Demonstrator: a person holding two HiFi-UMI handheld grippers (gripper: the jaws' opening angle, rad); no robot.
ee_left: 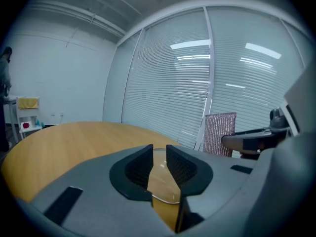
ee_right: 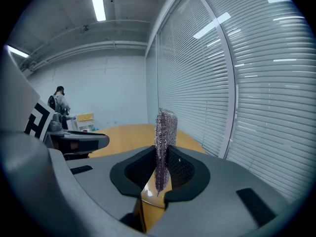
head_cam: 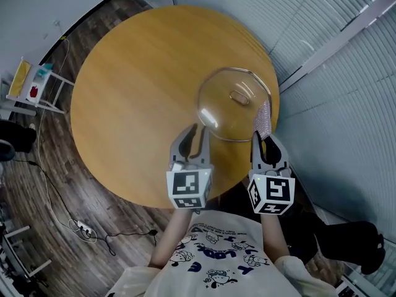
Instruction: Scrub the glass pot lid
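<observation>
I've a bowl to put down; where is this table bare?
The round wooden table is bare over its left half and far side, from the clear glass pot lid out to the rim. The near right edge is crowded: the left gripper grips the lid's rim and the right gripper holds a silvery mesh scrubber beside it.

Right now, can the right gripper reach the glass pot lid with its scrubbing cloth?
Probably yes. The right gripper holds the mesh cloth at the right rim of the glass pot lid; nothing lies between, and the left gripper is at the near-left rim.
</observation>
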